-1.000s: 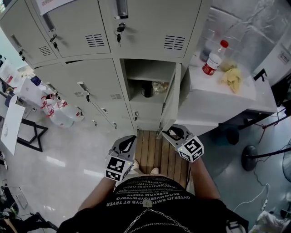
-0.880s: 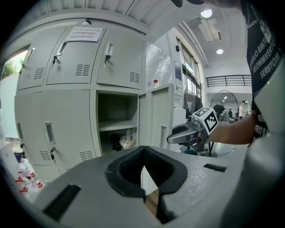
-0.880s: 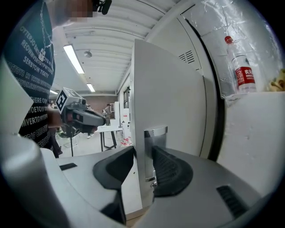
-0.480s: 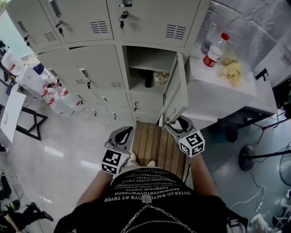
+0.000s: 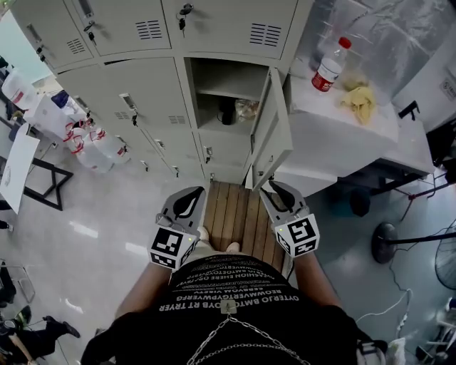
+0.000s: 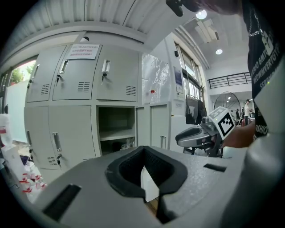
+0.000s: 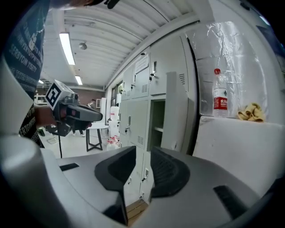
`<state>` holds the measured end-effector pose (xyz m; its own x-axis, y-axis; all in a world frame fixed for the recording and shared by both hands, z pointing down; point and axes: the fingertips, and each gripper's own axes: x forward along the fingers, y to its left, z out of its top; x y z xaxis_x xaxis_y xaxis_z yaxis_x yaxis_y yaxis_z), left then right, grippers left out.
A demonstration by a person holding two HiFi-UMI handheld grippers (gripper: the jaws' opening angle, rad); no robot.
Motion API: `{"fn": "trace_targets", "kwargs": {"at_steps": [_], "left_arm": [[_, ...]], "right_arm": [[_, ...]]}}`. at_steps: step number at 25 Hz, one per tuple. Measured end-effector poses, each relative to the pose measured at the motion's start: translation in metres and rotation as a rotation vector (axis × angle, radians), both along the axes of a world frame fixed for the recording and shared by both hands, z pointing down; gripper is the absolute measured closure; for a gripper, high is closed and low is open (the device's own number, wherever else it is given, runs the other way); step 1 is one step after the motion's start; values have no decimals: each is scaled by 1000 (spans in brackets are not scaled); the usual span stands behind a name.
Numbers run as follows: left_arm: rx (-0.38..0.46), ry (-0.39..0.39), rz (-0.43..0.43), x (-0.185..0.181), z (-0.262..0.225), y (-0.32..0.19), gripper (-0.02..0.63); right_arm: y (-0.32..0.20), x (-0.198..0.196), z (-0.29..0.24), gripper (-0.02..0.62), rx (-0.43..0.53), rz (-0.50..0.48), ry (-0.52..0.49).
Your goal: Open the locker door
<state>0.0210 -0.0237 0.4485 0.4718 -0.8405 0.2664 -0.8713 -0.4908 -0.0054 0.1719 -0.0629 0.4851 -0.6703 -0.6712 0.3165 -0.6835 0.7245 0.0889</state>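
Observation:
The grey locker door (image 5: 274, 121) stands swung open to the right, and its compartment (image 5: 228, 100) shows a shelf with a dark object and a bag on it. In the right gripper view the door (image 7: 176, 111) stands ahead, apart from my right gripper (image 7: 143, 151). That gripper (image 5: 271, 187) is open; its jaws have just been closing with nothing between them. My left gripper (image 5: 194, 191) hangs level with it on the left, its pads meeting at the tip (image 6: 143, 151), empty. Both are held low, close to the person's body, short of the lockers.
A wooden slatted platform (image 5: 235, 214) lies on the floor before the open locker. To the right stands a white cabinet (image 5: 335, 135) with a bottle (image 5: 326, 68) and a yellow cloth (image 5: 356, 96). Plastic jugs (image 5: 100, 150) sit at the left. Keys (image 5: 182, 11) hang in the upper lockers.
Both grippers have drawn back from the lockers toward the person. The right gripper has come away from the door's lower edge, and the door now stands wider open.

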Motion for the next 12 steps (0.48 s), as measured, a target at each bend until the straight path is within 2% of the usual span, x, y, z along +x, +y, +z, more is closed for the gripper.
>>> {"fn": "trace_targets", "kwargs": {"at_steps": [1,2,3,7,12], "left_arm": [[11,1,0,3,-5,3,612],[23,1,-1,6,-10,5,612],[35,-1,-2,9,-14,8,612],[70,-9,2,18,-23,13,612],[62,-28,4,24,-19,15,612]], "right_arm": [[6,-3,-4,519,16,-4,7],[12,-5,-7,587,28,-7,17],[17,-8,-10,600,34,-15,25],[27,-12,-11,600,16,-33,22],[23,2,-3,600,-23,-9,3]]}}
